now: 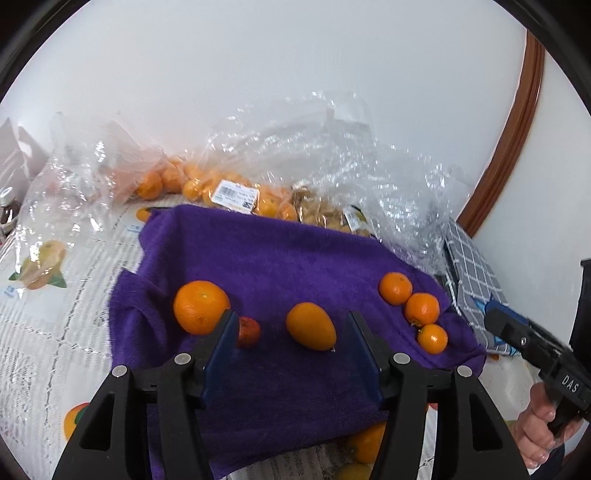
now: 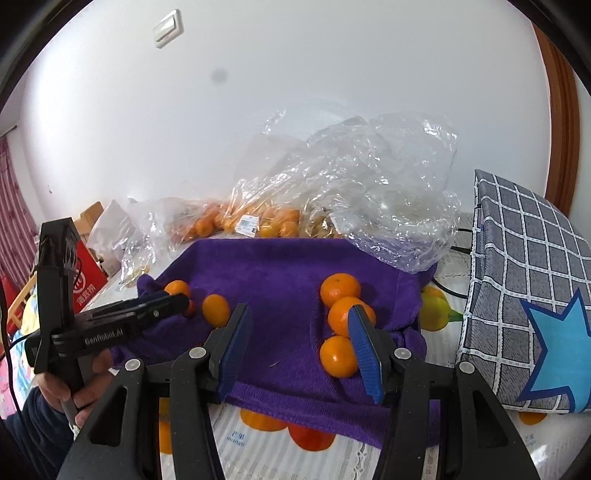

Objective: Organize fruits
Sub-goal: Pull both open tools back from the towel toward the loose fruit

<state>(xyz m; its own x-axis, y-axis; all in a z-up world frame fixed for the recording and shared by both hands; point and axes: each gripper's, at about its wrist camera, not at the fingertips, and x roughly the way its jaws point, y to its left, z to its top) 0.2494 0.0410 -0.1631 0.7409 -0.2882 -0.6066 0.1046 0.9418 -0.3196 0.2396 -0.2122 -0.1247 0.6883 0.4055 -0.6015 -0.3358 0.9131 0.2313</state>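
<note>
We hold the left gripper with its jaws spread apart and nothing between them, above the purple towel. The oval orange fruit lies at 12 o'clock just beyond the fingertips. The large orange sits at 10 o'clock, touching the small red fruit beside the left finger.

We hold the right gripper equally wide, gripping nothing. Three mandarins cluster at 1 o'clock on the towel's right part, the nearest just beside the blue pad of the right finger.

The towel covers a table dressed in a white cloth printed with fruit pictures. At 12 o'clock beyond the towel lie crumpled clear plastic bags, one containing more oranges and bearing a barcode label. A grey checked bag with a blue star stands at 3 o'clock. A white wall carries a switch plate at 11 o'clock; a brown wooden frame rises at 2 o'clock.
</note>
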